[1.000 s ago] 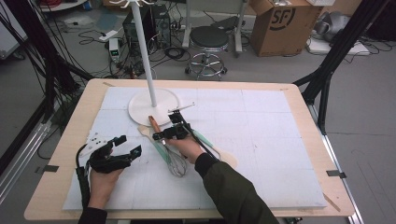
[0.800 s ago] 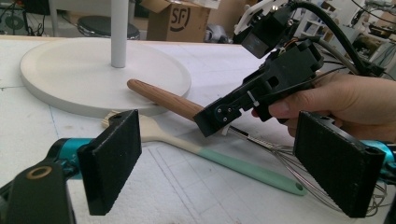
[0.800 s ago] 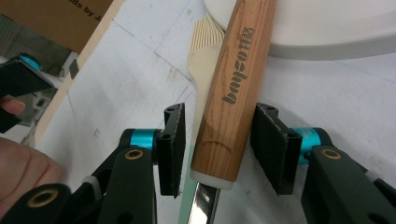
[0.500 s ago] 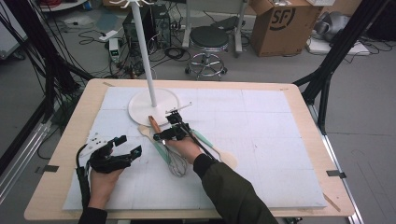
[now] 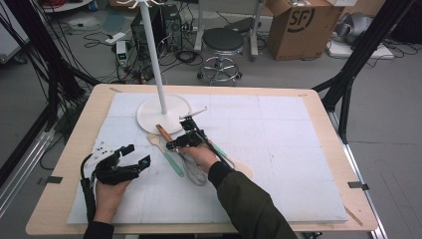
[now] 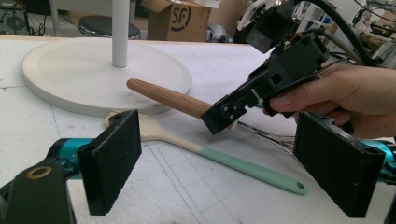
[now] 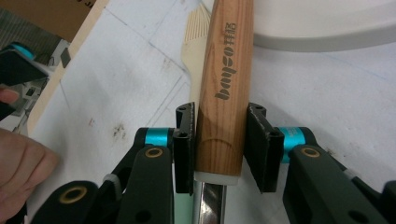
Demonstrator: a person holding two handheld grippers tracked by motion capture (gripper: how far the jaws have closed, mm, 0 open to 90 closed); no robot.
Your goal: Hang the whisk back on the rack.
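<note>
A whisk with a wooden handle [image 5: 163,132] lies on the white mat, its handle end resting against the coat stand's round base [image 5: 149,112]. My right gripper [image 5: 173,145] has just been closing its jaws on that handle [image 7: 224,70], and the pads now sit against its two sides near the metal neck. A spatula [image 5: 171,159] with a pale head and a teal handle lies just left of the whisk. My left gripper [image 5: 137,154] rests open on the mat to the left, and nothing is between its pads [image 6: 112,163]. It faces the whisk handle [image 6: 168,98] and the spatula [image 6: 243,165].
The stand's white pole [image 5: 154,55] rises from the base at the mat's far left. The mat [image 5: 278,149] covers most of the wooden table [image 5: 74,144]. Beyond the table are a stool [image 5: 224,42], a cardboard box [image 5: 298,25] and cables on the floor.
The right gripper's jaws have drawn in around the wooden handle. Both hands stay where they were, and the whisk and spatula have not shifted.
</note>
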